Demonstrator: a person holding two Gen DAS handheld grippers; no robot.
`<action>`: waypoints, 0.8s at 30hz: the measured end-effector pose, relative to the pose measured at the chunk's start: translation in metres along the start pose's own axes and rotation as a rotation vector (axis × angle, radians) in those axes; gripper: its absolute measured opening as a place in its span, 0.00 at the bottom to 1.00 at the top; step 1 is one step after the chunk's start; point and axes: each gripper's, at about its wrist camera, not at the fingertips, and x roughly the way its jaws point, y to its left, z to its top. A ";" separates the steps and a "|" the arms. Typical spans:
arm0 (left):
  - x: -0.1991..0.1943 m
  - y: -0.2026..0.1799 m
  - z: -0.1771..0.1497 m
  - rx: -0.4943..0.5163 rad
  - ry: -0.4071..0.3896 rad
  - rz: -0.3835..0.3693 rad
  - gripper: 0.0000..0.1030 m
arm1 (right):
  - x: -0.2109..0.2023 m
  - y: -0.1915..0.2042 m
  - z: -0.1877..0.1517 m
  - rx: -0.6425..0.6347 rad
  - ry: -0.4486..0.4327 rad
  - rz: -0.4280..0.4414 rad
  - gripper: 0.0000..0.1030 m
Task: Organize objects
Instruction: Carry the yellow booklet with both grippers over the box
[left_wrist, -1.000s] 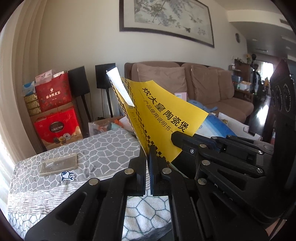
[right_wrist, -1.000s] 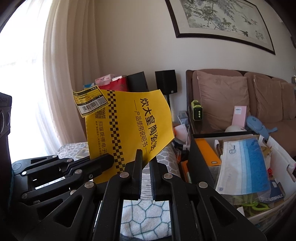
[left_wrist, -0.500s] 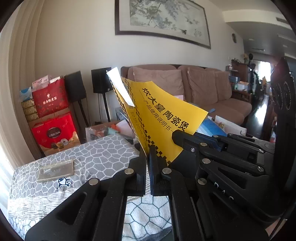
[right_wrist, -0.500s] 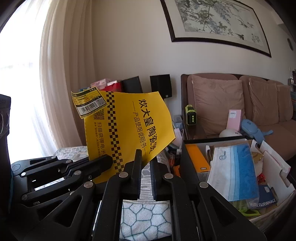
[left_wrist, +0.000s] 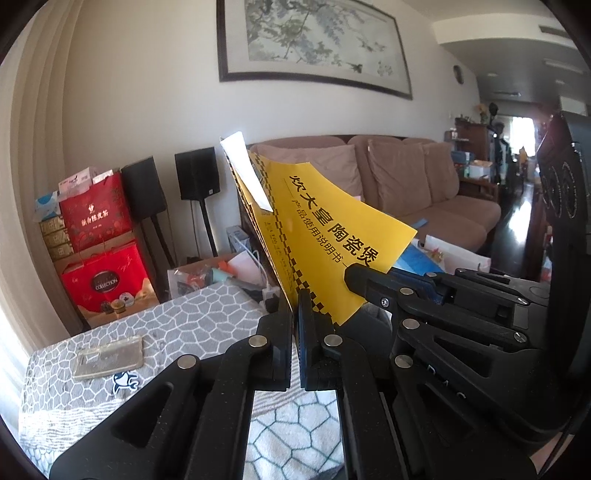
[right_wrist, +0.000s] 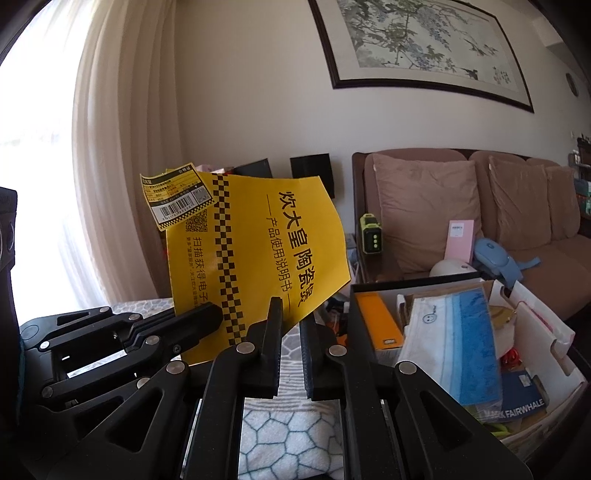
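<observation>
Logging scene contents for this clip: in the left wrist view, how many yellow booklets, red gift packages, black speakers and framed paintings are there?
yellow booklet: 1
red gift packages: 2
black speakers: 2
framed painting: 1
Total: 6

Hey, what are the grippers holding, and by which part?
The left gripper pinches the yellow booklet by its bottom edge, at the checkered strip. The right gripper sits at the lower corner; its grip cannot be told.
</observation>
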 end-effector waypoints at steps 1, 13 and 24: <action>0.002 -0.003 0.001 0.003 0.000 -0.003 0.03 | 0.000 -0.003 0.000 0.002 -0.002 -0.007 0.08; 0.013 -0.019 0.004 0.023 -0.001 -0.046 0.03 | 0.000 -0.026 0.004 0.028 -0.004 -0.056 0.08; 0.019 -0.018 0.005 -0.006 0.013 -0.051 0.03 | -0.003 -0.028 0.002 0.047 -0.014 -0.057 0.08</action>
